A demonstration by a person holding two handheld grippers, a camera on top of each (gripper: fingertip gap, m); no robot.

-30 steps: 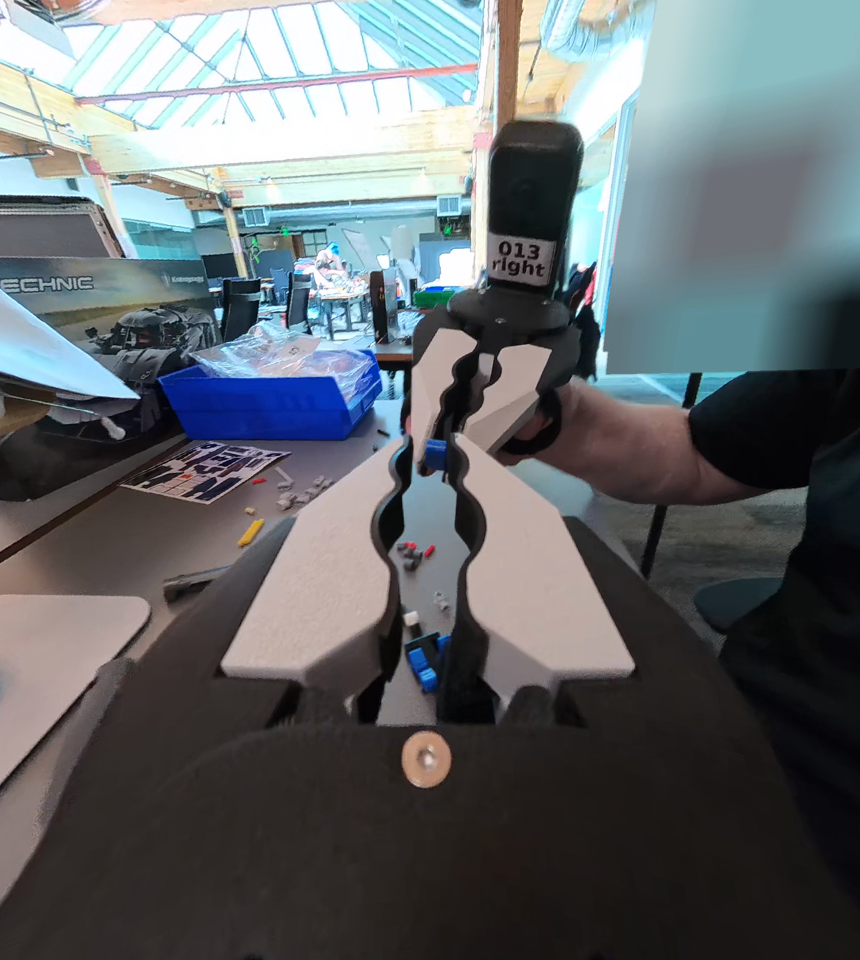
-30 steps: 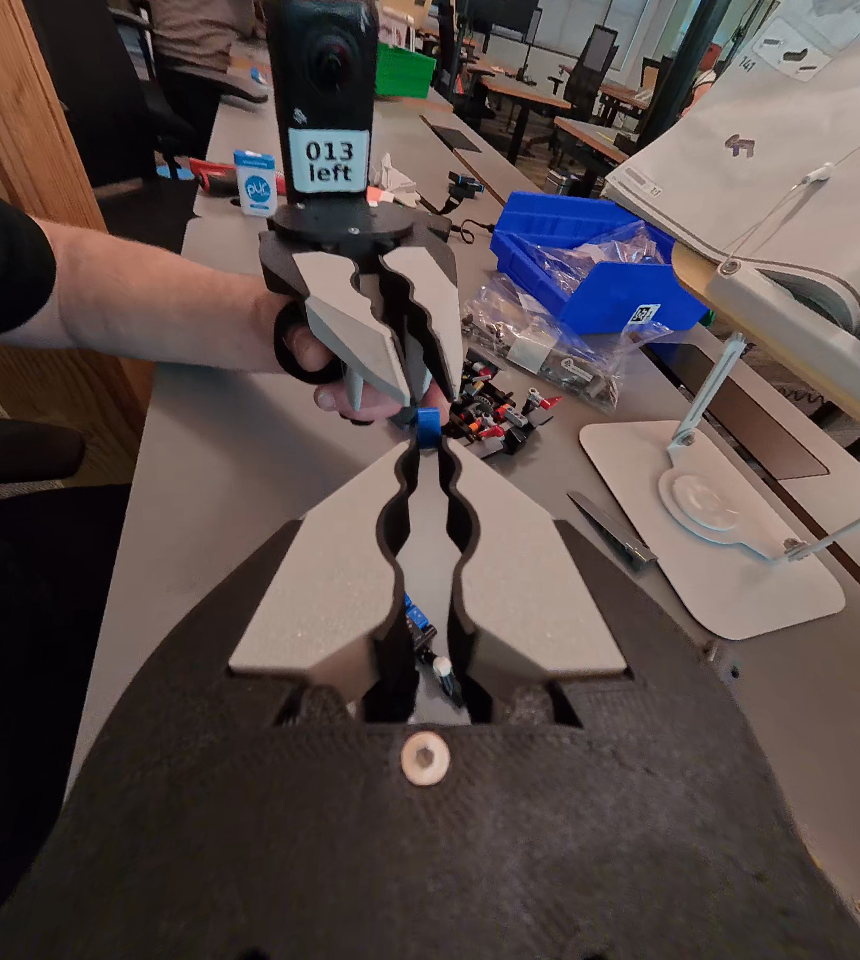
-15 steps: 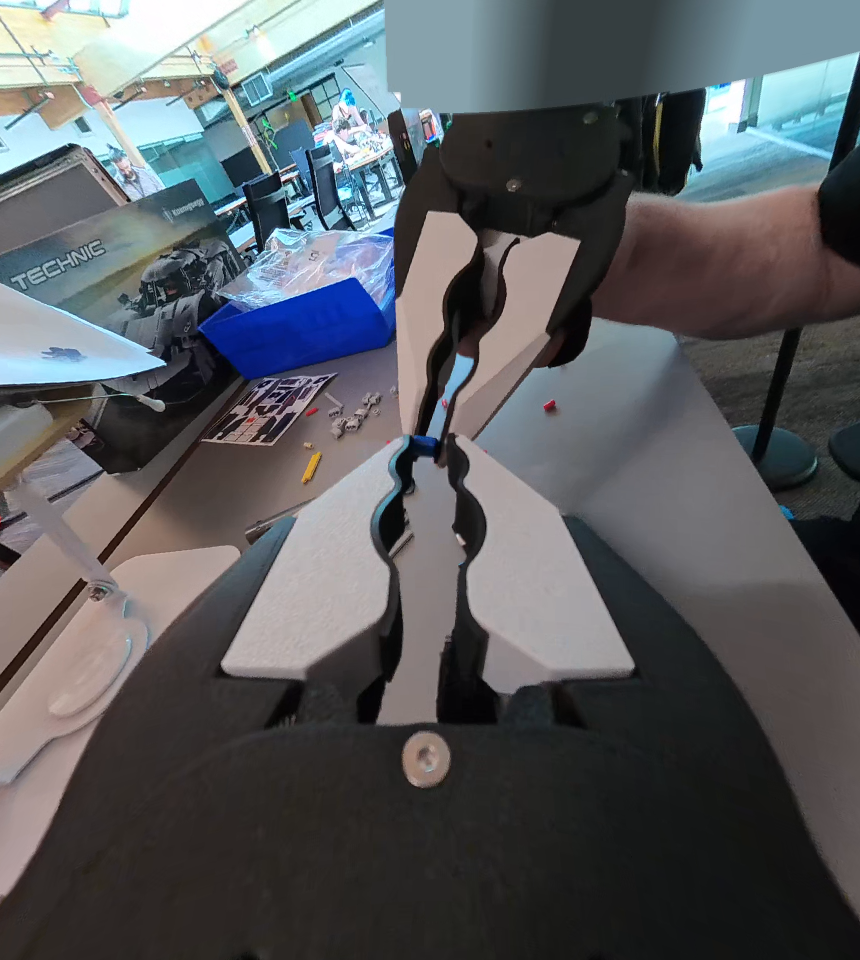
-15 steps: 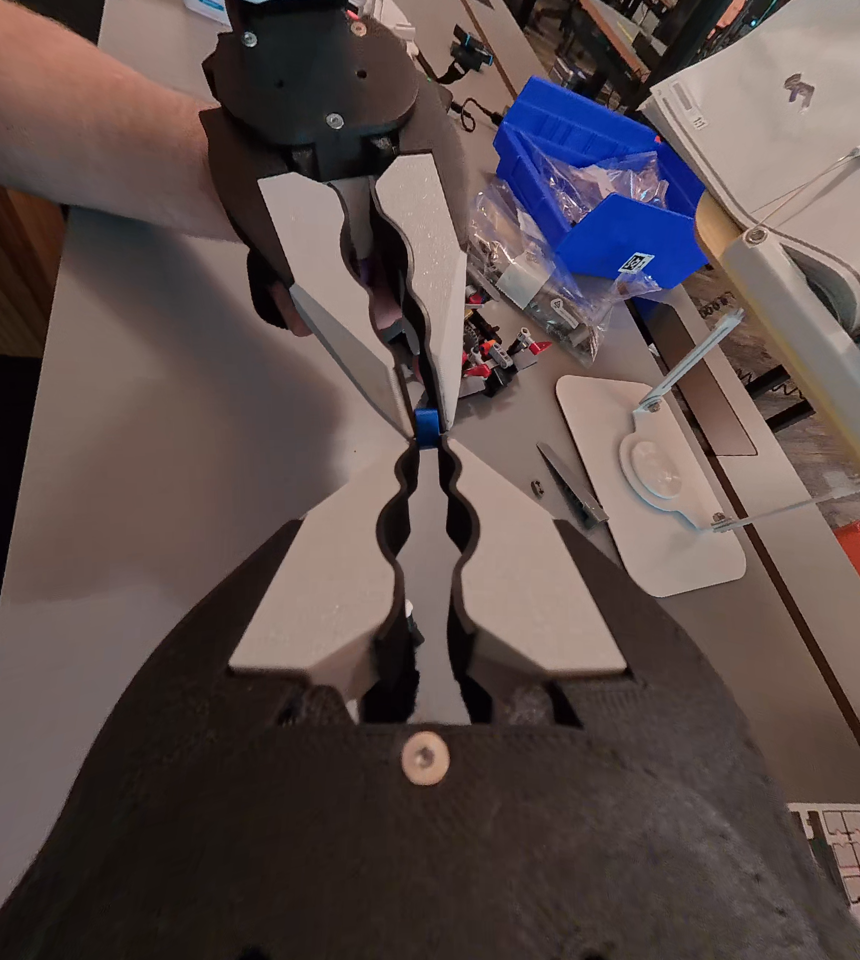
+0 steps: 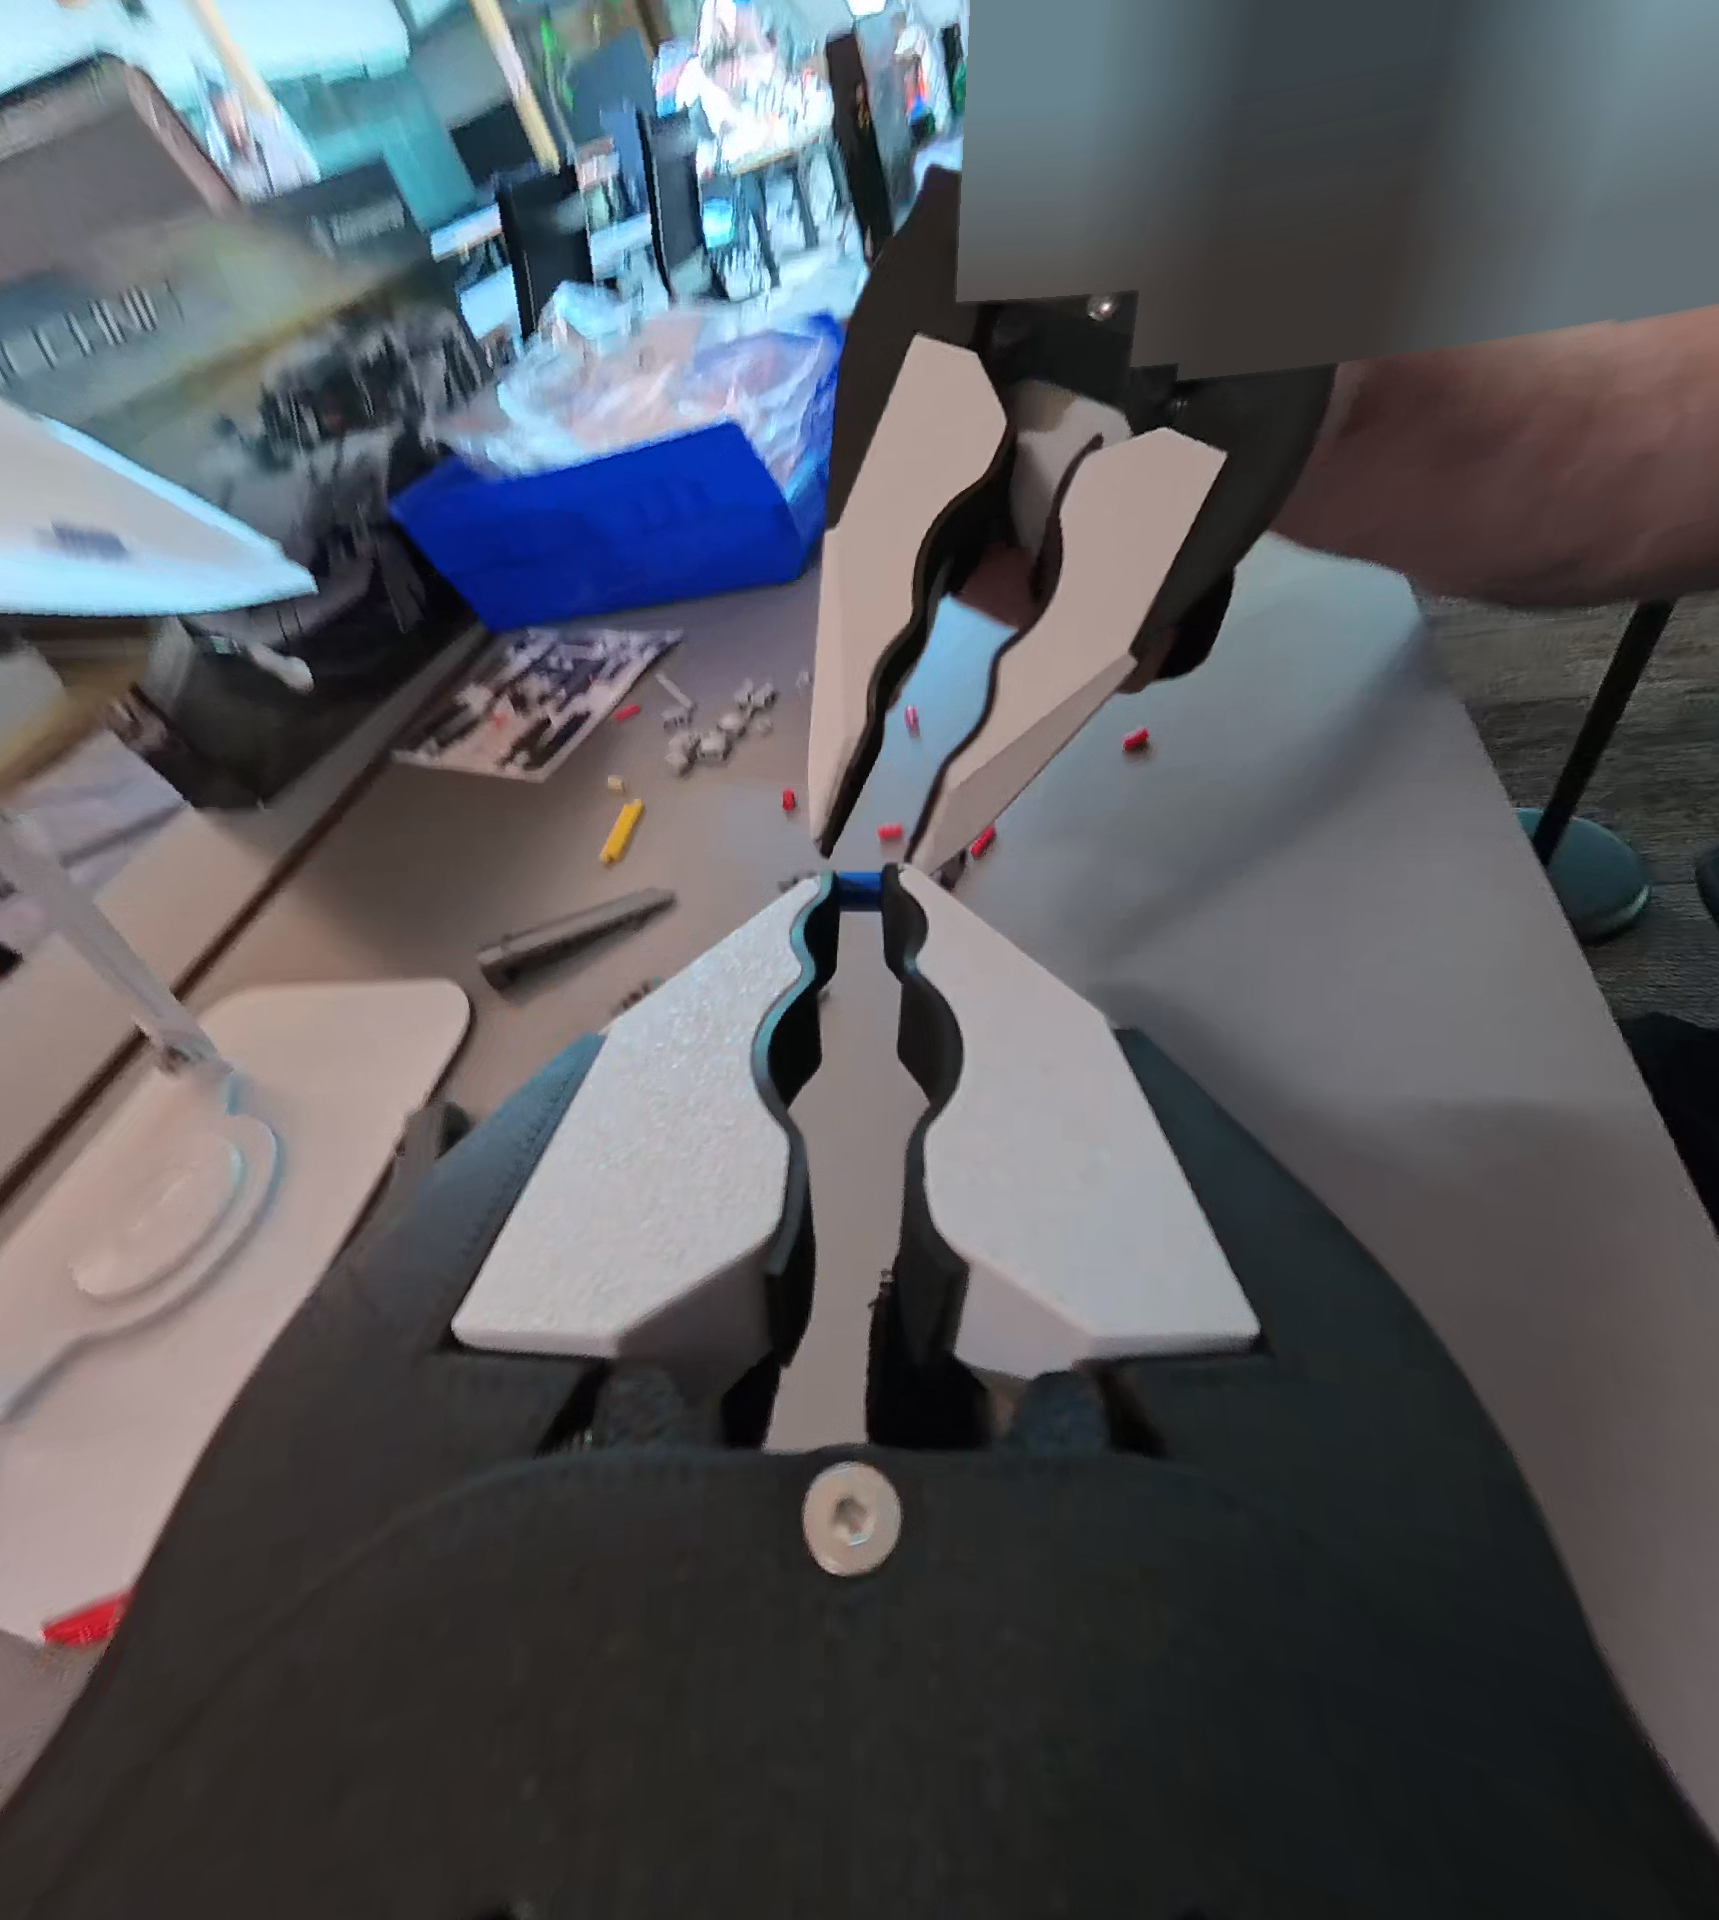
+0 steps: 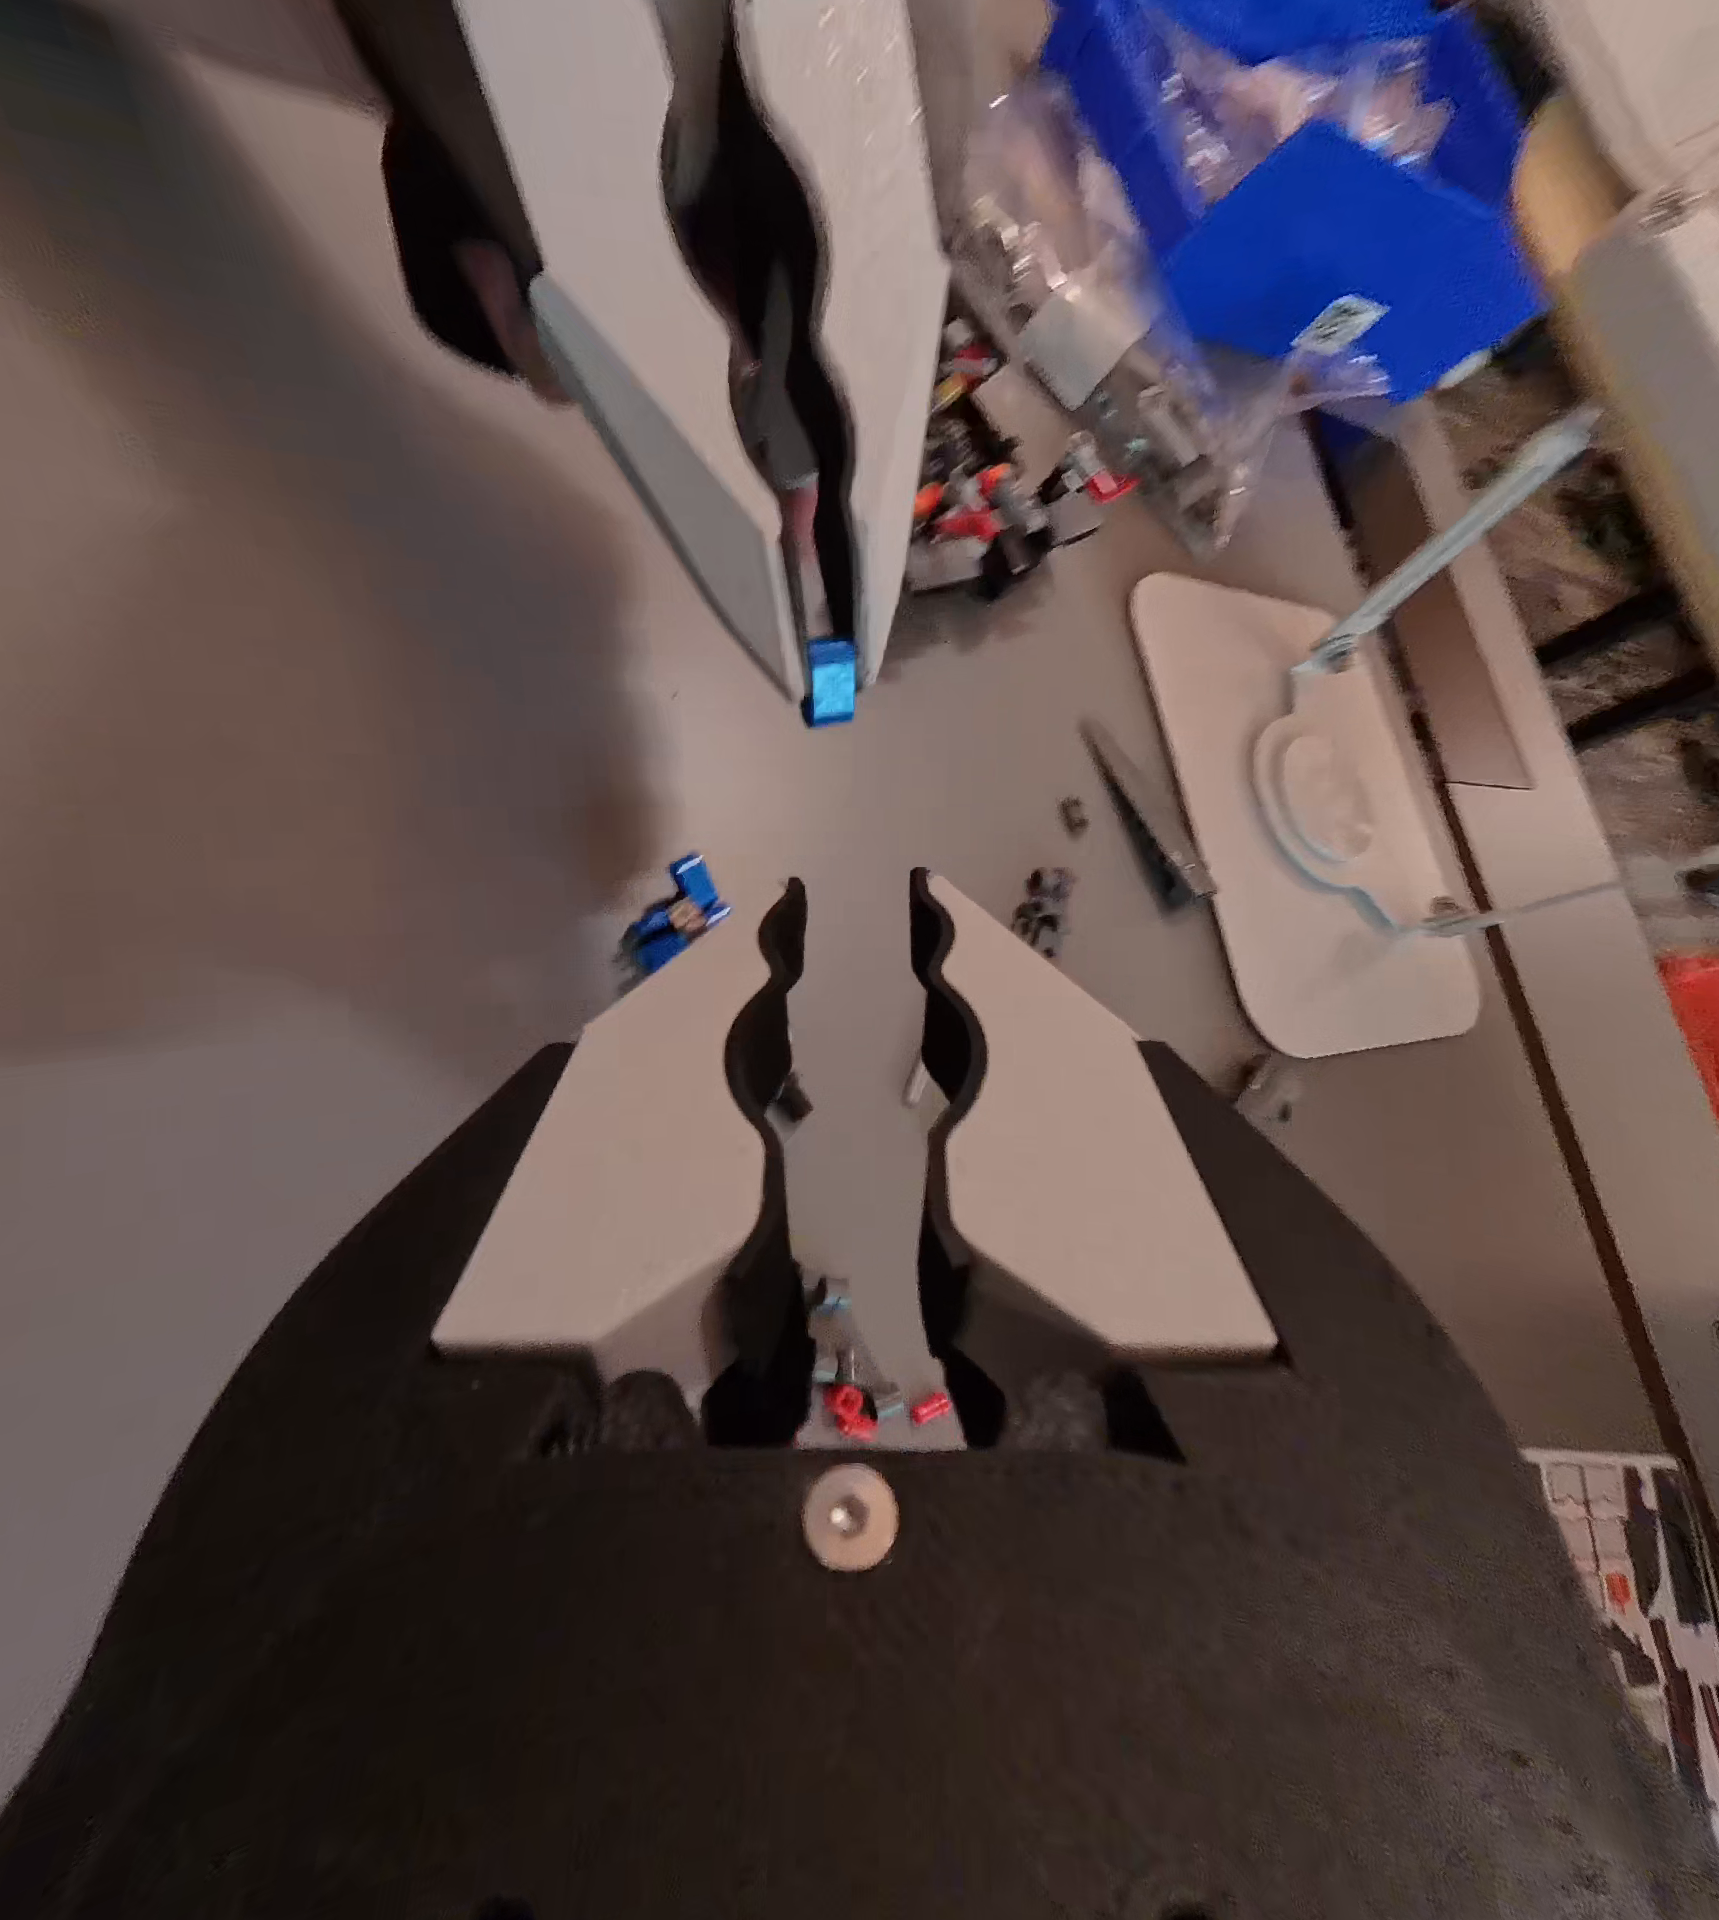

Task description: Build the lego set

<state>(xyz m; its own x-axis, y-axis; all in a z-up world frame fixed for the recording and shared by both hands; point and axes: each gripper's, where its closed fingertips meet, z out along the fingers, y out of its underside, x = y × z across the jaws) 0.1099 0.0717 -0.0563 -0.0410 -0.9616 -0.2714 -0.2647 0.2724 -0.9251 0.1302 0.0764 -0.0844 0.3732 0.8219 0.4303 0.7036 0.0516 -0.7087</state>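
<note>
Your left hand-held gripper [image 5: 860, 888] is clamped on a small blue brick [image 5: 857, 890], both pads pressing it above the desk [image 5: 1302, 935]. Your right hand-held gripper [image 6: 853, 885] stands apart and bare. Around you lie red pegs [image 5: 888, 831], a yellow stick [image 5: 621, 831], a grey rod [image 5: 574, 940], a blue bin [image 5: 616, 530], a sticker sheet [image 5: 543, 707] and another blue piece [image 6: 673, 914]. Writing is too blurred to read.

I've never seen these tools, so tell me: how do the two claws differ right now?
The left claw is nearly closed, pinching a small blue brick; the right claw stands open with nothing between its fingers. Both have pale fingers with wavy black pads and hover over the grey table.
</note>
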